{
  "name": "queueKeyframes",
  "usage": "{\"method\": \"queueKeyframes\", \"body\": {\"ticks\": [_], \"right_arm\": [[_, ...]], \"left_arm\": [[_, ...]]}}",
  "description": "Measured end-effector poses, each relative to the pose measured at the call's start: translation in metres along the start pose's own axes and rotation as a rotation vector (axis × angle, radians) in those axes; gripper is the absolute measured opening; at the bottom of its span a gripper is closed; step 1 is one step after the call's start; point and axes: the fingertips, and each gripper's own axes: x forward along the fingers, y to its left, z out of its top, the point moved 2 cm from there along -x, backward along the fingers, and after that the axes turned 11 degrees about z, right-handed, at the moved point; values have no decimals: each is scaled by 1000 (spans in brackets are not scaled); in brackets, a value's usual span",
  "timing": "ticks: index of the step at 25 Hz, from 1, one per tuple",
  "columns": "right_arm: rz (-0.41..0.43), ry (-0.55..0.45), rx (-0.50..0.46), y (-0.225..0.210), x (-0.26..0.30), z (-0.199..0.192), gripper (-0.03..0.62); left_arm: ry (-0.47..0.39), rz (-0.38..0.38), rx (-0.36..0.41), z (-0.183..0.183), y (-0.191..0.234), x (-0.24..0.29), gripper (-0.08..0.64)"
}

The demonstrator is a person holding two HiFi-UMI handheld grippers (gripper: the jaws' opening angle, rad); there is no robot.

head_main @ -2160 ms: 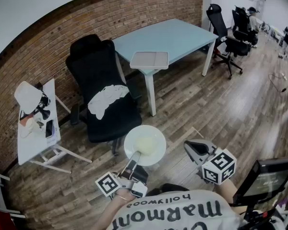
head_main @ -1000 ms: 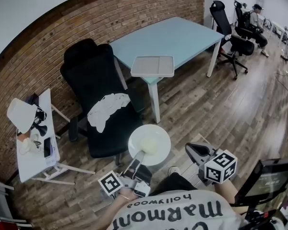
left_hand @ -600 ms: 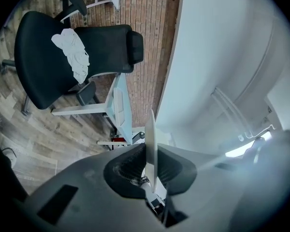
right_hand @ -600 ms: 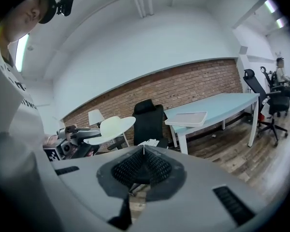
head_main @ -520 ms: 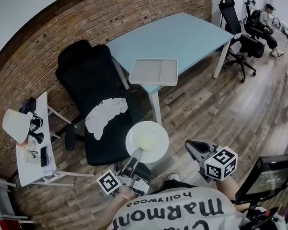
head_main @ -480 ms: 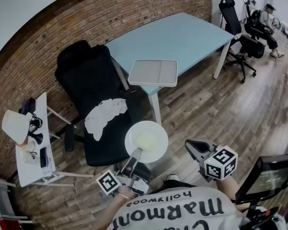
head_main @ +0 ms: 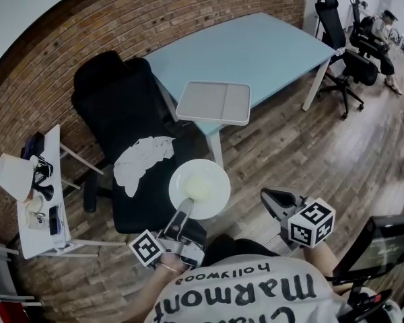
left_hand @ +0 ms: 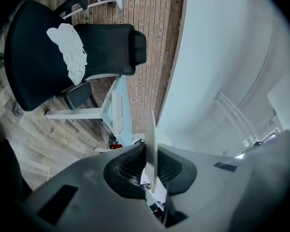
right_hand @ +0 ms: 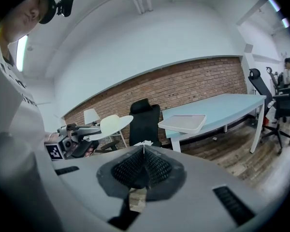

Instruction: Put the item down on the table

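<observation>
Stands closer to the light-blue table [head_main: 269, 46] than a second ago, still carrying the white plate [head_main: 199, 188] level in the air, clenched by its rim in the jaws of the left gripper [head_main: 186, 206], near the black chair [head_main: 114, 106] and well short of the table. Keeps the jaws of the right gripper [head_main: 268, 197] pressed together on nothing. Faces that chair, a white cloth [head_main: 140, 161] on its seat, and a grey tray [head_main: 214, 102] overhanging the table's near corner, between plate and tabletop.
</observation>
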Motion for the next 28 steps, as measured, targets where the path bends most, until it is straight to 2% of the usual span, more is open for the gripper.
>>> {"method": "queueKeyframes", "body": {"ticks": [9, 21, 28], "right_arm": [[7, 12, 52, -43, 32, 9, 11], [-45, 47, 66, -117, 95, 55, 11], [-79, 29, 92, -159, 136, 94, 11]], "left_arm": [[8, 33, -5, 27, 7, 45, 28], [32, 62, -34, 103, 21, 136, 29], [62, 63, -45, 153, 15, 191, 28]]}}
